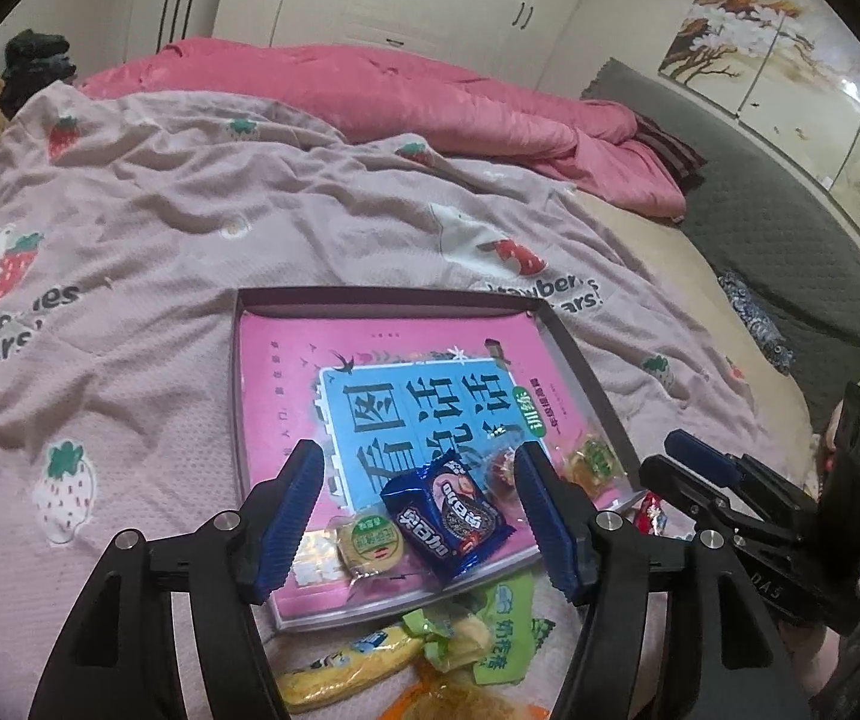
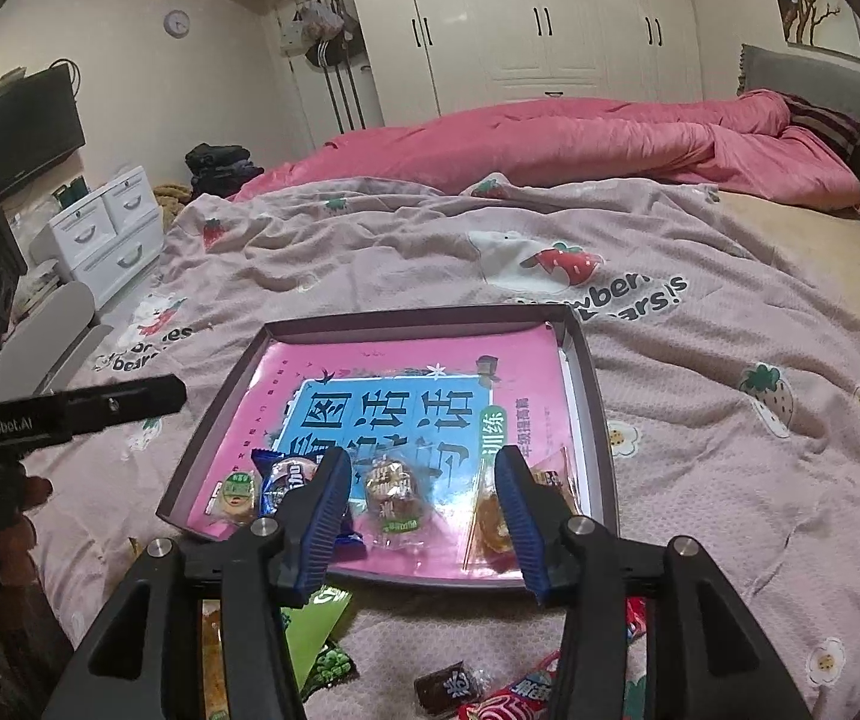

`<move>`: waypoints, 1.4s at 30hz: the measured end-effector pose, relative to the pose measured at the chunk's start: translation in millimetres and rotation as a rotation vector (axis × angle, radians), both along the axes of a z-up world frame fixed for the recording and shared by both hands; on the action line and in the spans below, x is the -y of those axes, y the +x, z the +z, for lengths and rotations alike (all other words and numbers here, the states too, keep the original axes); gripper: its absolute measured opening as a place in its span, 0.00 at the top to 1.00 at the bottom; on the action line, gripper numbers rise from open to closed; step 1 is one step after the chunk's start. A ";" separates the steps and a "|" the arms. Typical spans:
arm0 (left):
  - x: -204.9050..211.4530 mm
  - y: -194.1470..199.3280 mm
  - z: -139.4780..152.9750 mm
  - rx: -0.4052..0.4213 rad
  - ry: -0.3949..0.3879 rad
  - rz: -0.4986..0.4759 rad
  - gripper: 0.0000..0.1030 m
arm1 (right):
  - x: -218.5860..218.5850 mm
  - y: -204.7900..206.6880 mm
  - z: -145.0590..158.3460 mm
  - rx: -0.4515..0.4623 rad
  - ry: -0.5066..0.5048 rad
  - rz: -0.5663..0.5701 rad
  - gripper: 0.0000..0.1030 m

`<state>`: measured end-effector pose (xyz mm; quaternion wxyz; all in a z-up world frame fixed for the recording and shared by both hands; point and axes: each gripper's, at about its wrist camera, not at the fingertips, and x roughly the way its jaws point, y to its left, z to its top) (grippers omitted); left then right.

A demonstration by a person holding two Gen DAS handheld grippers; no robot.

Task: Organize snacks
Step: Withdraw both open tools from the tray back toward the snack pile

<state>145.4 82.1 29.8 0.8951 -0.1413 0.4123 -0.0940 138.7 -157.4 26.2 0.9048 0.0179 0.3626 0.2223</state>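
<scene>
Snacks (image 2: 396,495) in tray (image 2: 417,318) on bed (image 2: 700,396)

Left fingers (image 1: 285,516) partly hide the round biscuit (image 1: 369,540).

**A lived-in home bedroom**

The bed (image 2: 700,396) fills most of both views, spread with a strawberry-and-bear print sheet (image 1: 201,222). A rumpled pink quilt (image 2: 550,144) lies along its far side, before white wardrobe doors (image 2: 538,24). Left of the bed stand white drawers (image 2: 105,228) and a dark television (image 2: 15,132); a round clock (image 2: 177,22) hangs above.
</scene>
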 end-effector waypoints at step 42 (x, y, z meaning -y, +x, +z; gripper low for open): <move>5.3 -49.0 16.4 0.011 0.082 -0.013 0.34 | 8.0 -47.6 -0.6 0.007 -0.060 0.072 0.51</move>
